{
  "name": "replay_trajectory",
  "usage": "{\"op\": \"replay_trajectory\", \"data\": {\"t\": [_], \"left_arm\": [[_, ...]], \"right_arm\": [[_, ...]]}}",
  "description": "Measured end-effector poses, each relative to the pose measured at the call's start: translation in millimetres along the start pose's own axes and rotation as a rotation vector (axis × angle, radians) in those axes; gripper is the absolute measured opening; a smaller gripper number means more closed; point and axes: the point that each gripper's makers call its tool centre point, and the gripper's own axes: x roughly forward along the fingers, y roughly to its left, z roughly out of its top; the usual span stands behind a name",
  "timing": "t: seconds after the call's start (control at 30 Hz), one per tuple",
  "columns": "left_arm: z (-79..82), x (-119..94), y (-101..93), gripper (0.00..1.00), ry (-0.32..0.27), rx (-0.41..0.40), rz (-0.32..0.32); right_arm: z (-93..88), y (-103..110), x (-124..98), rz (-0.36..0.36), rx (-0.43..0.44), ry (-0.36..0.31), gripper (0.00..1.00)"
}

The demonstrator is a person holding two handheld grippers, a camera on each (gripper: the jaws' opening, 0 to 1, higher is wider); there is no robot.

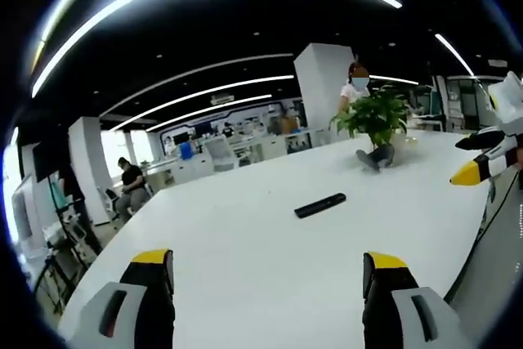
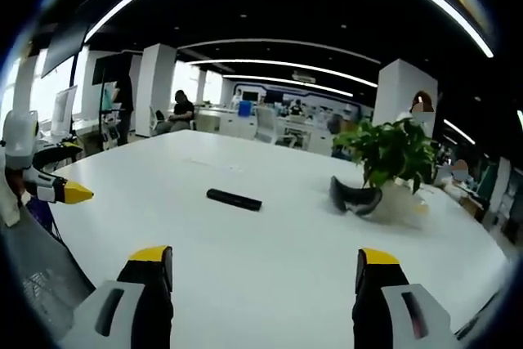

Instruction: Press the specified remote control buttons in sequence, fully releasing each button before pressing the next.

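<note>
The remote control [image 1: 320, 205] lies flat on the white table [image 1: 245, 267], well ahead of both grippers and touched by neither. It is a slim black bar. In the left gripper view it lies ahead and between the two jaws, angled with its right end further away. In the right gripper view the remote control [image 2: 234, 199] lies ahead and slightly left of centre, its long side running roughly across the view.

The left gripper [image 1: 270, 271] is released: its two jaws, black with yellow tips, stand wide apart with only bare table between them. It hovers above the near part of the table. The right gripper [image 2: 265, 267] is likewise released, jaws wide apart and holding nothing, above the table's near edge.

Each gripper appears in the other's view. The right gripper [image 1: 482, 157] enters the left gripper view at the right edge, beyond the table's edge. The left gripper [image 2: 57, 185] enters the right gripper view at the left edge, beside the table's edge. Both are well apart from the remote control.

A potted plant [image 1: 376, 116] stands on the far side of the table, beyond the remote control. A dark curved object [image 2: 353, 198] lies at its base; what it is cannot be told. Behind the table is an open office with white pillars, ceiling light strips, desks and several people.
</note>
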Motion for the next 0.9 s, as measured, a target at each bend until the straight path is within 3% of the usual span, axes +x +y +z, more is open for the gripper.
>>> {"op": "replay_trajectory", "data": {"t": [0.1, 0.4, 0.9], "left_arm": [[0.4, 0, -1.3, 0.99, -0.003, 0.007, -0.007], [-1.5, 1, -1.2, 0.99, 0.013, -0.006, -0.006], [0.6, 2, -9.2, 1.0, 0.011, 0.021, -0.027]], "right_arm": [[8.2, 0, -3, 0.002, 0.021, -0.045, 0.97], [-5.9, -2, 5, -0.014, 0.0, 0.033, 0.99], [-12.7, -11, 6, -0.054, -0.026, 0.067, 0.99]]}}
